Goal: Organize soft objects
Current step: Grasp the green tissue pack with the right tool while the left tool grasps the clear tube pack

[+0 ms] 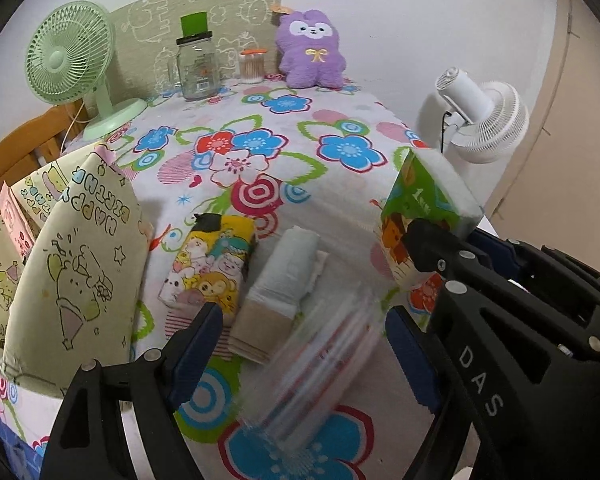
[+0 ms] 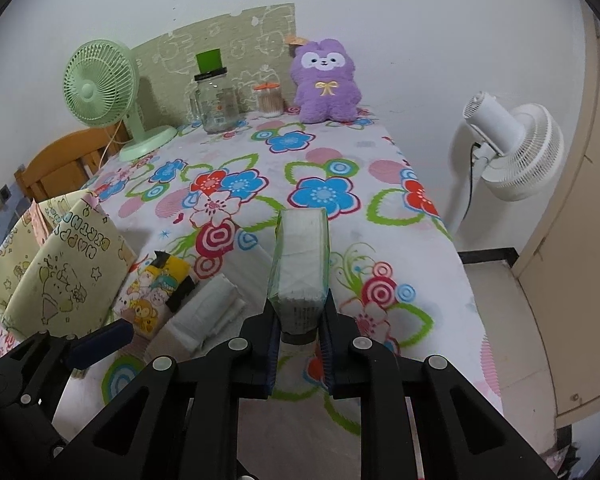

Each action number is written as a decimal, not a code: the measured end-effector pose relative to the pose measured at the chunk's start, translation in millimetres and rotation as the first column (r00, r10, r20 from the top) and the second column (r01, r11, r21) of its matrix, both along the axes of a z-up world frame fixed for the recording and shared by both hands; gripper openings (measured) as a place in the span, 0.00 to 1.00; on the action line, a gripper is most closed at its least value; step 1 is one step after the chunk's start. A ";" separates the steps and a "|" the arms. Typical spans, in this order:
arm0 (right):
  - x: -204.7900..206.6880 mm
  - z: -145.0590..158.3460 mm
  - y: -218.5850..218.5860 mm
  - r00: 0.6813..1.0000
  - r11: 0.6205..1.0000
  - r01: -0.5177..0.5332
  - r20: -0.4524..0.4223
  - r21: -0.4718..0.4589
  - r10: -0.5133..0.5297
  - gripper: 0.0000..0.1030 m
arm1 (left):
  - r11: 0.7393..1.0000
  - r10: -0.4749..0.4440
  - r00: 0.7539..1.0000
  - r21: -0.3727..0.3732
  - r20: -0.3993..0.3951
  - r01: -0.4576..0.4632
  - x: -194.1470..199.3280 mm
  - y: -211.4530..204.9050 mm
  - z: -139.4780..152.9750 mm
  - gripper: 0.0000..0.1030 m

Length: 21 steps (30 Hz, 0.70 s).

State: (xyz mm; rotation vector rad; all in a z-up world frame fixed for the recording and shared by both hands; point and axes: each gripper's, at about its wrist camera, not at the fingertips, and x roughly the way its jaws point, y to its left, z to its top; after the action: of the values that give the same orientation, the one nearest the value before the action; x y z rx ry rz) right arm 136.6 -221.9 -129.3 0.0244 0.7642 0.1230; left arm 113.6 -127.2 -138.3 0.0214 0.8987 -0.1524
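Observation:
My right gripper (image 2: 299, 320) is shut on a green tissue pack (image 2: 300, 264) and holds it above the floral table; the pack also shows in the left wrist view (image 1: 424, 216). My left gripper (image 1: 304, 344) is open, and a blurred clear plastic packet (image 1: 320, 360) lies between its fingers, not gripped. Ahead of it lie a cartoon-print tissue pack (image 1: 208, 264) and a folded white and beige cloth (image 1: 280, 288). A cream fabric bag (image 1: 60, 264) stands open at the left. A purple plush toy (image 1: 310, 50) sits at the table's far edge.
A green desk fan (image 1: 70, 64), a glass jar (image 1: 198, 66) and a cotton swab holder (image 1: 252, 64) stand at the back. A white floor fan (image 1: 484, 116) stands right of the table. A wooden chair (image 2: 56, 164) is at the left.

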 end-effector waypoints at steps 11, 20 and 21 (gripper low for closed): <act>-18.4 -9.2 -9.2 0.999 0.999 0.036 -0.023 0.020 -0.035 0.20 | 0.999 -0.035 0.999 0.036 -0.030 0.036 -12.4 -6.0 -17.0 0.82; -20.7 -14.3 -6.4 0.999 0.999 0.039 -0.032 0.028 -0.038 0.20 | 0.999 -0.026 0.997 0.022 -0.073 0.028 -10.7 -2.5 -24.3 0.62; -20.7 -14.2 -6.2 0.999 0.999 0.039 -0.032 0.027 -0.038 0.20 | 0.999 -0.028 0.997 0.022 -0.072 0.029 -11.2 -2.5 -23.7 0.57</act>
State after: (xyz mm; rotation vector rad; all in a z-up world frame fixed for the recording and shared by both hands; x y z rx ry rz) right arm 115.9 -228.1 -143.4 0.0672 0.7931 0.0971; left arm 102.4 -129.7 -162.0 0.0501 0.9724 -0.1706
